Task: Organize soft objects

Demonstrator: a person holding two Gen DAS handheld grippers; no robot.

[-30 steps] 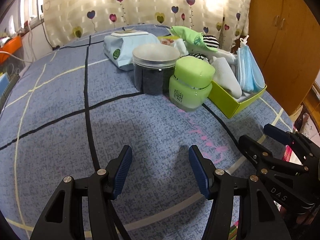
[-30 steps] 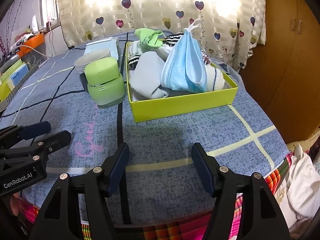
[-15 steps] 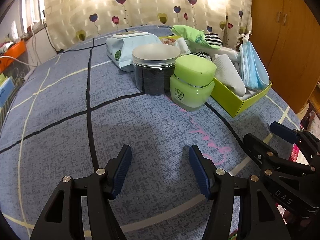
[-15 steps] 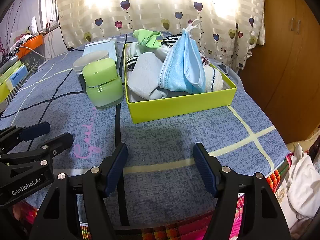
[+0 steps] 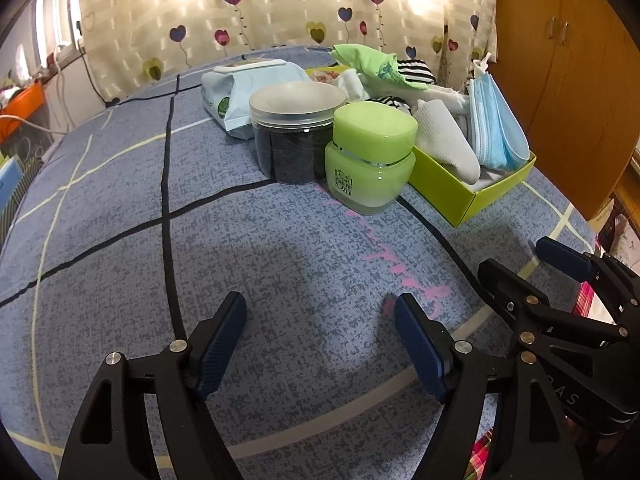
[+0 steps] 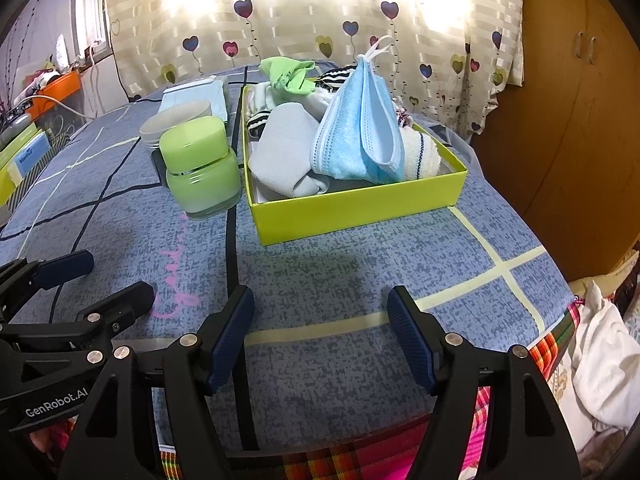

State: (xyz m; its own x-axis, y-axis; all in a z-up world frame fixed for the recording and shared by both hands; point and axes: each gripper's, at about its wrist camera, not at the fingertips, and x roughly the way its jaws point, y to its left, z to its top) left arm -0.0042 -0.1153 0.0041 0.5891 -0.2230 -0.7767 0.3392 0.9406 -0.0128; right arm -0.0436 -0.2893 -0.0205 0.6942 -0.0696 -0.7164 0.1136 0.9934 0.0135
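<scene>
A yellow-green box point(image 6: 360, 210) point(image 5: 472, 196) on the blue bedsheet holds soft items: a blue face mask point(image 6: 360, 136) point(image 5: 496, 120), a grey-white sock point(image 6: 288, 160) point(image 5: 444, 136), a green cloth point(image 6: 288, 74) point(image 5: 368, 60) and striped socks point(image 6: 332, 76). My left gripper point(image 5: 320, 344) is open and empty, low over the sheet in front of the jars. My right gripper point(image 6: 320, 336) is open and empty, in front of the box. Each gripper shows in the other's view point(image 5: 532, 272) point(image 6: 100, 276).
A green cream jar point(image 5: 368, 156) point(image 6: 200, 164) and a dark jar with a clear lid point(image 5: 296, 132) stand left of the box. A wet-wipes pack point(image 5: 248, 88) lies behind them. A wooden wardrobe point(image 6: 560, 100) stands at right; the bed edge is near me.
Both grippers have shifted slightly closer to the jars and box. Both stay open. The objects have not moved.
</scene>
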